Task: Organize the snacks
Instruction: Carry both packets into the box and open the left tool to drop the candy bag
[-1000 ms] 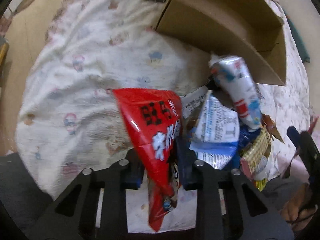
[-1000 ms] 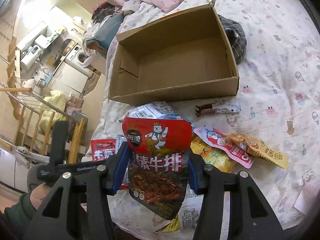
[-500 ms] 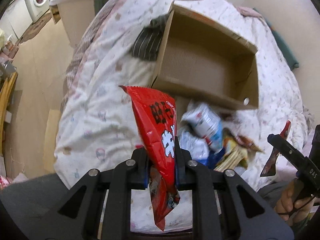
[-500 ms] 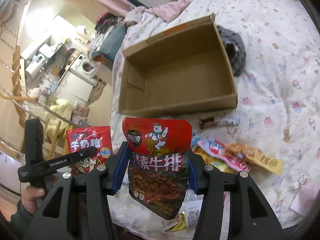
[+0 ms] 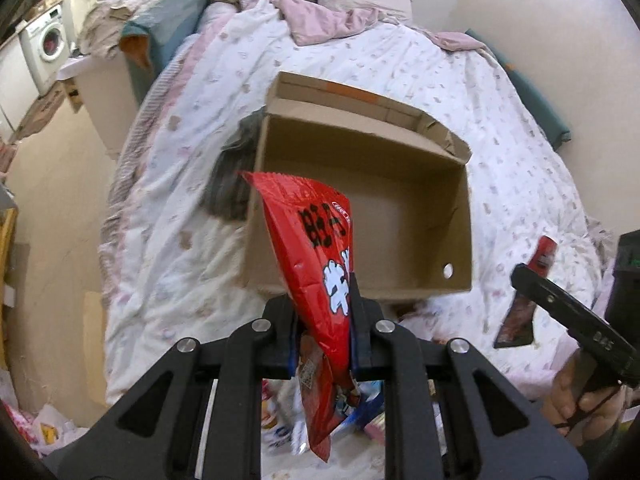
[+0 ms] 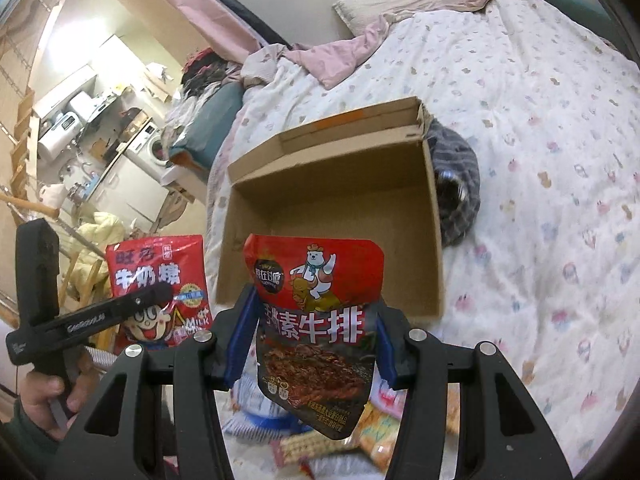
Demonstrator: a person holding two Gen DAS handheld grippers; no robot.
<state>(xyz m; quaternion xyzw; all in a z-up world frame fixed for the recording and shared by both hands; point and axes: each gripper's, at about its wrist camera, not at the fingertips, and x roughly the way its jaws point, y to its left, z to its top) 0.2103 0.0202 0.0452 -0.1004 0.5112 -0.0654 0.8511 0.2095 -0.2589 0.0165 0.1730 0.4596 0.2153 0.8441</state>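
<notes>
An open, empty cardboard box (image 5: 456, 216) (image 6: 432, 216) lies on the patterned bedspread. My left gripper (image 5: 323, 312) is shut on a red milk-candy bag (image 5: 316, 248), held edge-on in front of the box's near wall. The same candy bag (image 6: 160, 280) shows in the right wrist view at left, with the left gripper (image 6: 160, 294) across it. My right gripper (image 6: 312, 320) is shut on a red and dark pouch with a polar bear (image 6: 316, 312), held flat before the box. That pouch (image 5: 520, 312) appears edge-on at the right of the left wrist view.
Several loose snack packets (image 6: 320, 440) lie on the bed below both grippers. A dark striped cloth (image 6: 460, 188) sits against the box's side. Pillows and pink bedding (image 5: 332, 16) are at the bed's far end. A washing machine (image 5: 44, 46) stands beyond the bed's left edge.
Both grippers have risen from the snack pile with their packets. The box now shows whole and farther below, and the pile has dropped to the bottom edge of both views.
</notes>
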